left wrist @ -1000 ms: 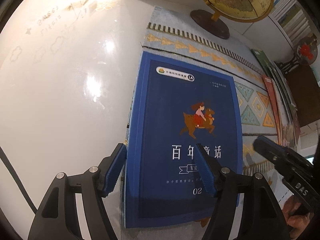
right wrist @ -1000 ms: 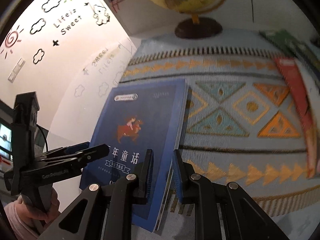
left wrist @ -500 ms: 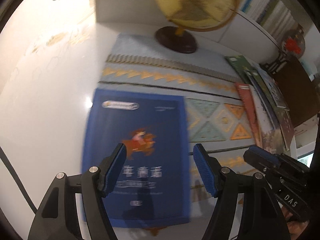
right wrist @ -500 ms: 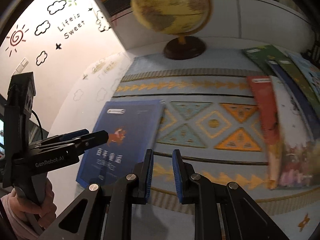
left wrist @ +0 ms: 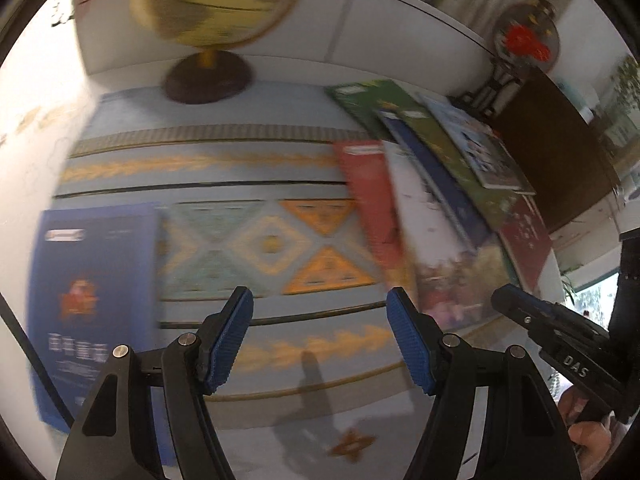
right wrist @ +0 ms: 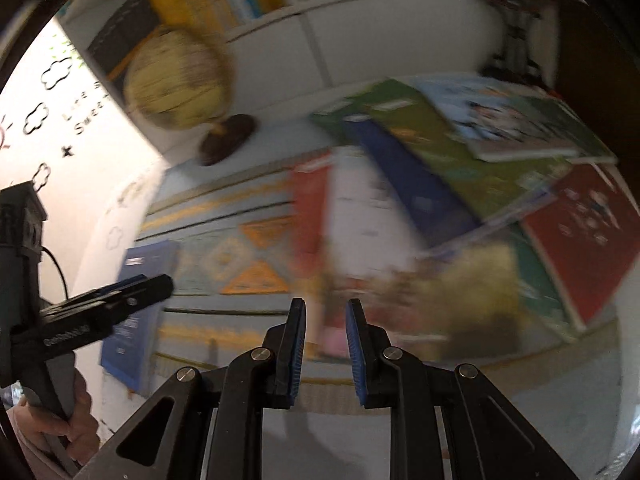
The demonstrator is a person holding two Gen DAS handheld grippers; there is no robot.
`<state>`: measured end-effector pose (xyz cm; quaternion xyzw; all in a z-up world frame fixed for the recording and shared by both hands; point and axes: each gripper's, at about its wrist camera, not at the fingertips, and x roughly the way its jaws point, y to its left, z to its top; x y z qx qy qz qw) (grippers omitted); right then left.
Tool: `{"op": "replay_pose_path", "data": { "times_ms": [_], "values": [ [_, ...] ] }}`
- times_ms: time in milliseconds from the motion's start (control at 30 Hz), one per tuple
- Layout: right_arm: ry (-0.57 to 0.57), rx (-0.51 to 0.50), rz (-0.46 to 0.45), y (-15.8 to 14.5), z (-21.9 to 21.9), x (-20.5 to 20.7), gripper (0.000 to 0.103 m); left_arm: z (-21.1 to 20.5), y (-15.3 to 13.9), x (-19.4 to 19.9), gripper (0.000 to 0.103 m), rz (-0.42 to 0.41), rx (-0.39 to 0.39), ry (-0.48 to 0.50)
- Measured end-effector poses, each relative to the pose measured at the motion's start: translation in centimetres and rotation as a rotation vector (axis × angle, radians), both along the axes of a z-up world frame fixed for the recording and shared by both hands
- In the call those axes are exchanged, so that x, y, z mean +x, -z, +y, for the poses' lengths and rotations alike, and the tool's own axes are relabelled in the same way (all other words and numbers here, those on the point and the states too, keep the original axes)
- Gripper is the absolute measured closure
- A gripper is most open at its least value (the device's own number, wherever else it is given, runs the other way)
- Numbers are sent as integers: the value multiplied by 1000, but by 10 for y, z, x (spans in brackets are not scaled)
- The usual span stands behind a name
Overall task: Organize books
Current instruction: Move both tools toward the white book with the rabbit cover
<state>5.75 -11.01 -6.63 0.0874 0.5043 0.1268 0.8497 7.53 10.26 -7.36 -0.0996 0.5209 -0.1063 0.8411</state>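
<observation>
Left gripper [left wrist: 320,336]: my jaws stood apart, empty.
Right gripper [right wrist: 325,344]: narrow gap, nothing between.
Risk: right of the yellow desk globe [left wrist: 212,0], the overlapping fanned books [right wrist: 460,184] could slide if I nudged them.

I see open mat [left wrist: 256,240] between the blue book [left wrist: 92,280] on the left and the overlapping pile of books [left wrist: 440,208] on the right, clear enough to pass a gripper through. At the back, the globe [left wrist: 208,60] and the white shelf wall [left wrist: 380,36] block the way.
</observation>
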Motion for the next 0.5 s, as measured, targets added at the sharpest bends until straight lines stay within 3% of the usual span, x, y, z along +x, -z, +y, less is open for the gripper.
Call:
{"op": "replay_pose_path", "data": {
  "times_ms": [133,267,467,500],
  "values": [
    [19,-66,42,16,-47,5,84,-47,9,9,35,1,5,42],
    [-7,-117,71,31,-73,16,83,-92,15,15,35,-43,92,111],
    [-5,-40,122,51,-101,30,82,-126,32,20,35,-12,143,188],
    [-3,-30,116,50,-102,31,75,-126,35,22,35,1,146,185]
  ]
}}
